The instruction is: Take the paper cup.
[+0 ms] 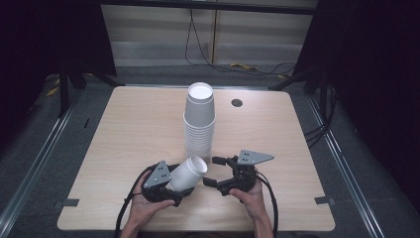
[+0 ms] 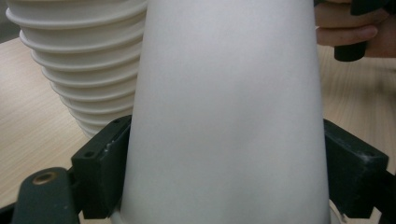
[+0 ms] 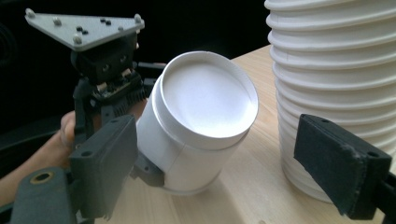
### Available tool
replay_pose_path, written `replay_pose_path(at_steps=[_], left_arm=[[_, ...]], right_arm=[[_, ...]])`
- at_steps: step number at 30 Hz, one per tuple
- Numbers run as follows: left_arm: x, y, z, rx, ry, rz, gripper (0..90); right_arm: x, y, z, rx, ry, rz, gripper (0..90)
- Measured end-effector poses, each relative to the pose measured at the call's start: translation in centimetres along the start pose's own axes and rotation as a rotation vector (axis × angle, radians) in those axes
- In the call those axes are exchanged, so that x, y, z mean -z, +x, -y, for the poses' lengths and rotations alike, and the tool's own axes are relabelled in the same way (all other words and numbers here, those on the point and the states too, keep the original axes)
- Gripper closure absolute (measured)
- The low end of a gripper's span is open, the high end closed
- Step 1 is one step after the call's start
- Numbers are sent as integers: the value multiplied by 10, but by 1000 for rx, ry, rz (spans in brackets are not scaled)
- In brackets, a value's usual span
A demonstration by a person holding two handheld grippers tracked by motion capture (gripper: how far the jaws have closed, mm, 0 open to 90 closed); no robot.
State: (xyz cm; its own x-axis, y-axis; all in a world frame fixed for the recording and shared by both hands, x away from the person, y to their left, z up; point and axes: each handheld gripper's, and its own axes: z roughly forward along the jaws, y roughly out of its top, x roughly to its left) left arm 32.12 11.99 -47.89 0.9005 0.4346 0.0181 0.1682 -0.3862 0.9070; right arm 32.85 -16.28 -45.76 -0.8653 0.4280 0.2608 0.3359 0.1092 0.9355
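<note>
A tall stack of upside-down white paper cups (image 1: 199,121) stands mid-table. My left gripper (image 1: 179,182) is shut on a single white cup (image 1: 187,173), which lies tilted with its narrow base toward the right. In the left gripper view, both pads (image 2: 100,163) press the single cup's (image 2: 229,116) wide end, with the stack (image 2: 79,60) behind it. My right gripper (image 1: 214,171) stands open just right of the cup. In the right gripper view its jaws (image 3: 219,144) are spread wide and hold nothing. The cup's recessed base (image 3: 205,100) faces them, beside the stack (image 3: 336,70).
The wooden table (image 1: 124,129) has a round cable hole (image 1: 236,102) at the back right of the stack. Dark curtains hang on both sides, and cables (image 1: 247,67) lie on the floor beyond the far edge. The stack stands close behind both grippers.
</note>
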Motion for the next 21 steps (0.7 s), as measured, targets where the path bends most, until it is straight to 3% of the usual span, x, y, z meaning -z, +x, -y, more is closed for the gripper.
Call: replay_pose_path(at_steps=[10,15,18,21], left_arm=[[4,3,-2,-23,43,-4,151],[6,4,-6,-45,54,-15,152],[7,4,-8,-50,65,-14,152],[7,4,-8,-68,90,7,152]], right_arm=[[5,2,-3,62,75,53,149],[5,5,-5,87,138,66,135],[3,7,-7,128,189,60,134],[1,8,-10,156,238,68,134]])
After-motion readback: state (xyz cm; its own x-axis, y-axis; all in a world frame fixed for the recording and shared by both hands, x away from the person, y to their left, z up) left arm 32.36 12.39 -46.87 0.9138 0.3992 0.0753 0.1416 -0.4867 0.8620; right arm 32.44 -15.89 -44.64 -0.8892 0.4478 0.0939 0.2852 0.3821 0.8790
